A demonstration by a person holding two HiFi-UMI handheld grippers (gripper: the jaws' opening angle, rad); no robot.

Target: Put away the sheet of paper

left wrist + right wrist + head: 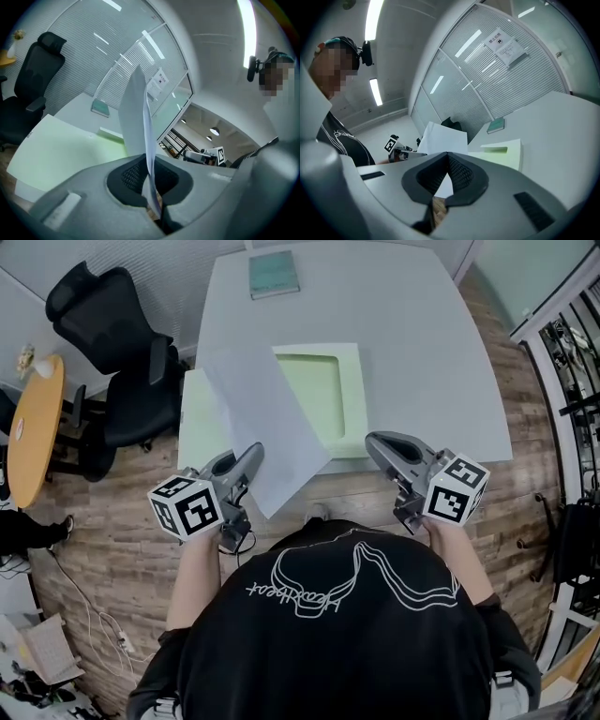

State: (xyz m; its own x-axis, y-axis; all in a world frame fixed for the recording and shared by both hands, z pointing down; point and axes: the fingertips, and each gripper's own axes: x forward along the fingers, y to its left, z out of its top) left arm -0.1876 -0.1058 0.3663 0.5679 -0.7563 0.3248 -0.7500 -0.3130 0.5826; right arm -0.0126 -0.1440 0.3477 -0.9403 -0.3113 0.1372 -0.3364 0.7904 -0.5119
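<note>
Left claw (pixel 251 454) is clamped on the bottom corner of the sheet of paper (pixel 262 418). The sheet stands edge-up above the near edge of the table (pixel 412 334), overlapping the left side of the pale green tray (pixel 349 399). Right claw (pixel 377 442) has its jaws together, nothing between them, and sits beside the tray's near right corner.
</note>
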